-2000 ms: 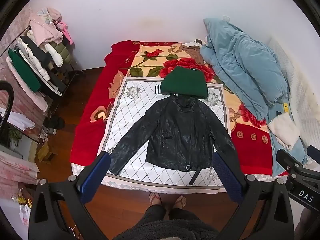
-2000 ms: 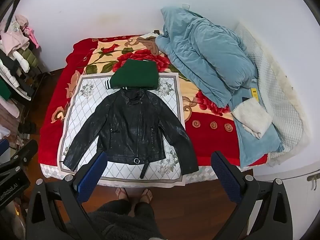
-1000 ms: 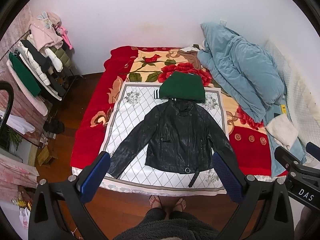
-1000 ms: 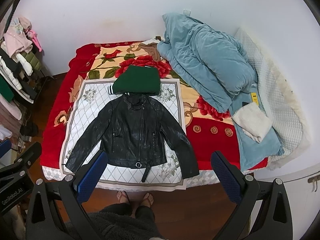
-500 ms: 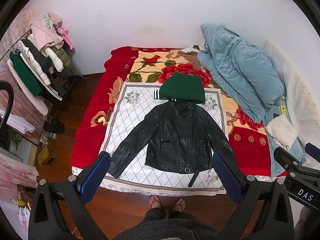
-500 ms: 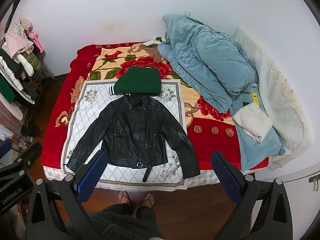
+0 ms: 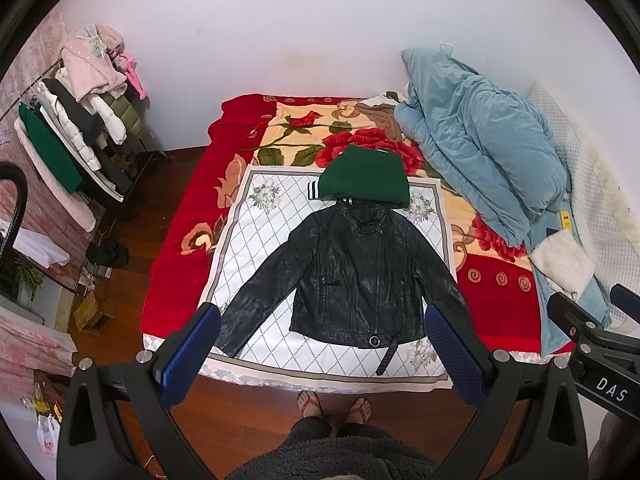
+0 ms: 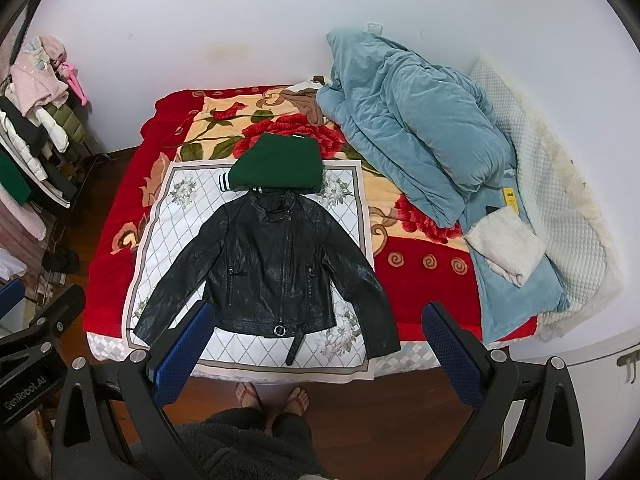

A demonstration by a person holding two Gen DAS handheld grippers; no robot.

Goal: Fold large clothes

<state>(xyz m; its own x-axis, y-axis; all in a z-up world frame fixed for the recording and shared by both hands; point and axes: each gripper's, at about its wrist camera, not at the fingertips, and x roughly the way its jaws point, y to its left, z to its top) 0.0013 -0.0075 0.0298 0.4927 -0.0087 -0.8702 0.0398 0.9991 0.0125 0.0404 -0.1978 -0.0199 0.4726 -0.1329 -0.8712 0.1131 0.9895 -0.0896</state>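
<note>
Jacket laid flat, neither tool engaged.
Black leather jacket [image 7: 356,272] lies face-up at frame centre on the quilted white mat [image 7: 256,236] over the bed [image 7: 176,264], sleeves splayed, glossy and creased, probably spread for folding. Folded green garment [image 7: 366,178] touches its collar. Left tool [image 7: 320,340] and right tool [image 8: 316,340] hover wide, empty.

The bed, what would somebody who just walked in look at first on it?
Probably the black leather jacket, spread flat with its sleeves out on the white patterned cloth at the near end of the bed. Right above its collar sits a folded green garment. A big heap of blue quilt fills the bed's right side, and both grippers, left and right, hang open, holding nothing.
</note>
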